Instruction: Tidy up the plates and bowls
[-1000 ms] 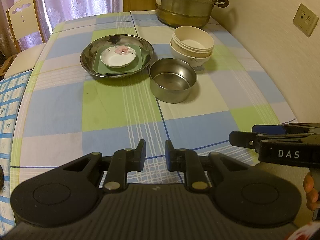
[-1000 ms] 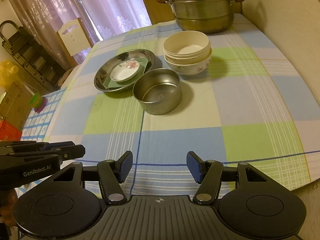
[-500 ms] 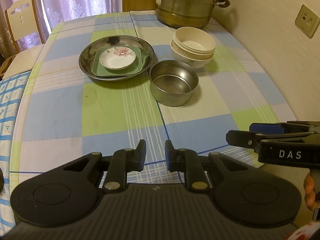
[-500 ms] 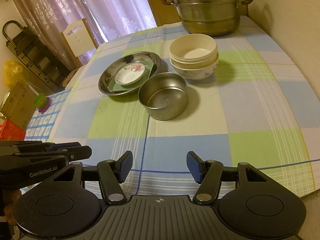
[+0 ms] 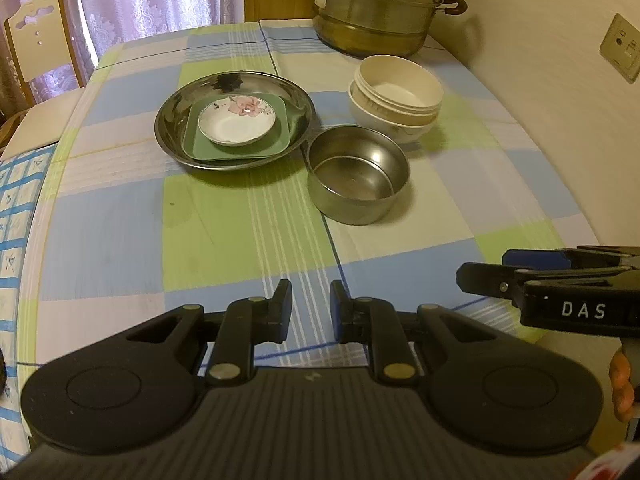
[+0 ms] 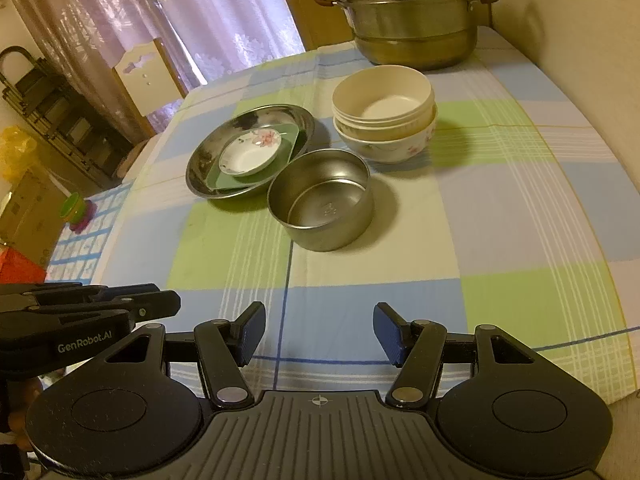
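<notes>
A steel plate (image 5: 172, 128) holds a green square plate (image 5: 280, 138) with a small white flowered saucer (image 5: 236, 124) on top. Beside it to the right stands an empty steel bowl (image 5: 358, 174). Behind that, cream bowls (image 5: 396, 88) are nested in a flowered bowl (image 5: 400, 132). My left gripper (image 5: 311, 308) hovers over the near tablecloth, its jaws a narrow gap apart with nothing between them. My right gripper (image 6: 320, 332) stands wide open and empty, also short of the steel bowl (image 6: 320, 200) and the steel plate (image 6: 200, 168).
A tall steel steamer pot (image 5: 376, 4) stands at the table's far end against the wall. The wall with sockets (image 5: 620, 48) runs along the right. A chair (image 5: 36, 40) and curtains lie beyond the far left corner. Checked tablecloth (image 5: 240, 232) lies between the grippers and the dishes.
The left gripper has edged forward toward the dishes, which now sit a little lower and larger in its view. Both pairs of jaws keep their width.
</notes>
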Tool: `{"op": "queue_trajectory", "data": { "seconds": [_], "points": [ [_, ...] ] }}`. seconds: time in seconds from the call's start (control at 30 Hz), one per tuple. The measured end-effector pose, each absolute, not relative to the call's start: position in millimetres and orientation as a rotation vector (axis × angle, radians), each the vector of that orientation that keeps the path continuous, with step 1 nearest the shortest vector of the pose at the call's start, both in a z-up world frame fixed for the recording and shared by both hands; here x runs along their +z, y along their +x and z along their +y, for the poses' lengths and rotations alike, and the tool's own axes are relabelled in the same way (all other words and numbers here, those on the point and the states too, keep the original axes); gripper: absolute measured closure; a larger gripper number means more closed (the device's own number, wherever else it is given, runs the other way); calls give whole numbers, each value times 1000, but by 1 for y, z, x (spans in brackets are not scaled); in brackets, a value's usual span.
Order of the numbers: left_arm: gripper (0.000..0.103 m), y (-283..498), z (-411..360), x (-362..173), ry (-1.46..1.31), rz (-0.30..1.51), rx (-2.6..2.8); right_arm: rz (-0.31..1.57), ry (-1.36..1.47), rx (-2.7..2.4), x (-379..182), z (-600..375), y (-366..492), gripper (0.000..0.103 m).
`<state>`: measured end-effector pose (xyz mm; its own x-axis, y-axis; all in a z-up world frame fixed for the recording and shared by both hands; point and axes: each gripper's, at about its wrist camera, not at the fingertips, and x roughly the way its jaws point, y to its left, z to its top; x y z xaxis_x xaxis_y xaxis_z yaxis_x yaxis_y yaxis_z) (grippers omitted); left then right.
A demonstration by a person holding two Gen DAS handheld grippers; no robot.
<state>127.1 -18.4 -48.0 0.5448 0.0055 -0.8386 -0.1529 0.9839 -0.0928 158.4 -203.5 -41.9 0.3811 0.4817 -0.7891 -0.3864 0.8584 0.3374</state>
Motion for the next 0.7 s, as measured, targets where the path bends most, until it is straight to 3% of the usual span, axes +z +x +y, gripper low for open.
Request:
{"op": "queue_trajectory", "data": {
  "seconds": [0.7],
  "points": [
    [86,190,13,-77,-188,954,45,1042,115,409,-70,-198,214,43]
  ]
}}
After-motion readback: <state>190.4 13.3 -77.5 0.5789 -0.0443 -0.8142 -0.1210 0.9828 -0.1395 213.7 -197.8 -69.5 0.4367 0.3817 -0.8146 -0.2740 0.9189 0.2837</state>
